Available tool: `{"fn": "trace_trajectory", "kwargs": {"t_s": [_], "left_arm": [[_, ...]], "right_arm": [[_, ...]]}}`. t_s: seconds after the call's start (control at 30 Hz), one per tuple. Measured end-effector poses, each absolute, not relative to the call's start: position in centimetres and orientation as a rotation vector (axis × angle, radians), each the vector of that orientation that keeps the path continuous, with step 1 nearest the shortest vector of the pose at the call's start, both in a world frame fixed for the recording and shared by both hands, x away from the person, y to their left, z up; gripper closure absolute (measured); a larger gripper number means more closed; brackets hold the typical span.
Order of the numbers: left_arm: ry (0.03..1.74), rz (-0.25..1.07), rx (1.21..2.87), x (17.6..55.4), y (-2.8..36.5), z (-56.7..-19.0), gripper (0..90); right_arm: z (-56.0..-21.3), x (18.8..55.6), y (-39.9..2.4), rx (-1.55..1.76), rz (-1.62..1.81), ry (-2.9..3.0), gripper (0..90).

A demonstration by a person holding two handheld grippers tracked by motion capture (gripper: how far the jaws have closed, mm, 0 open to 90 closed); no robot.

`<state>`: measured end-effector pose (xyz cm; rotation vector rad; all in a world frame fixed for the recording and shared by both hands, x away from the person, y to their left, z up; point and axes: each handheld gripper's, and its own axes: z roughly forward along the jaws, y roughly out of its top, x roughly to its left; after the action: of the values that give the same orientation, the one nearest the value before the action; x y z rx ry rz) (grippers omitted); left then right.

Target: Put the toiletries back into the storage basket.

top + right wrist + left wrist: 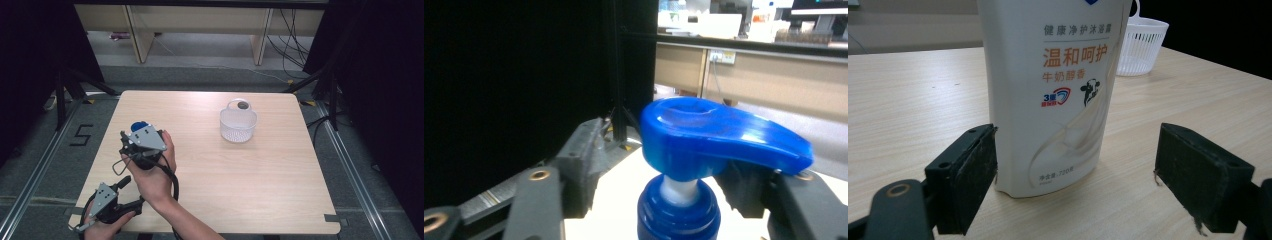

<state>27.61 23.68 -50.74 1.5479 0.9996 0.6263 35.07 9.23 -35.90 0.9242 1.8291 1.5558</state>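
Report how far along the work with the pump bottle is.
Done: the white pump bottle stands upright on the table. In hand: the right claw brackets its blue pump head; grip not confirmed. The left claw is open around the base. Left: any lift; the white basket sits apart.

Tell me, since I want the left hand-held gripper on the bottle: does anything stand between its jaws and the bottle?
Nothing visible does. The white bottle stands upright between the left hand-held gripper's open jaws, nearer one pad, with bare table around its base.
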Motion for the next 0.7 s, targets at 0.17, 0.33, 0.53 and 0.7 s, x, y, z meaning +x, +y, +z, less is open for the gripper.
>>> {"fn": "trace_trajectory", "kwargs": {"t_s": [0.17, 0.33, 0.53, 0.7], "left_arm": [[1.015, 0.626, 1.567, 27.49, 23.80, -50.69, 16.6], [1.012, 0.617, 1.563, 27.46, 23.84, -50.66, 17.3], [1.010, 0.613, 1.580, 27.53, 23.92, -50.83, 17.8], [1.013, 0.588, 1.566, 27.64, 23.89, -50.92, 18.8]], "right_arm": [[-35.86, 35.32, 9.20, 0.979, 1.551, 1.814, 47.7], [-35.96, 35.21, 9.40, 1.022, 1.558, 1.772, 52.7], [-36.05, 35.19, 9.31, 1.000, 1.553, 1.765, 59.7], [-35.96, 35.33, 8.68, 1.006, 1.580, 1.788, 60.0]]}}
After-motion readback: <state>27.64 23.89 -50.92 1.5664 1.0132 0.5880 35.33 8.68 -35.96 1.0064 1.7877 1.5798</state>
